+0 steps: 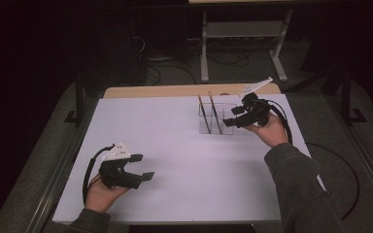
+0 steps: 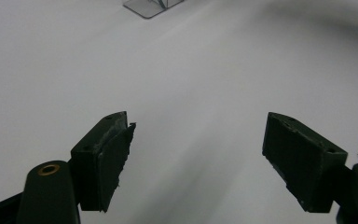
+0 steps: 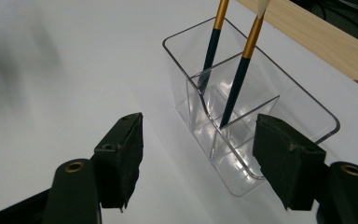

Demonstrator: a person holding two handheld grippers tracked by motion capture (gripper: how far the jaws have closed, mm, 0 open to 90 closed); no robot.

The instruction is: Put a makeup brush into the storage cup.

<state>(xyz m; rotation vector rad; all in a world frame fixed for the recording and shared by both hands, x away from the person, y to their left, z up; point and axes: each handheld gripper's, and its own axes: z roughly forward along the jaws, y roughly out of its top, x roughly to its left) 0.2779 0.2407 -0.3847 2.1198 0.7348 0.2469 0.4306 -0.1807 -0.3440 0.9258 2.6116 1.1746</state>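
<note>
Where right gripper (image 3: pixel 198 158) gapes, organizer (image 3: pixel 261 140) just beyond fingers (image 3: pixel 121 158)

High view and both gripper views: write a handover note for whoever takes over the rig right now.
Left gripper: open, nothing between its jaws, above the white table at the near left.
Right gripper: open, holding nothing, right beside the clear organizer at the far right.
Things: two brushes lean in the organizer, tips down, each in its own compartment.
Done: both brushes are in.
Left: no other brush is on the table; probably just draw the right gripper back.
</note>
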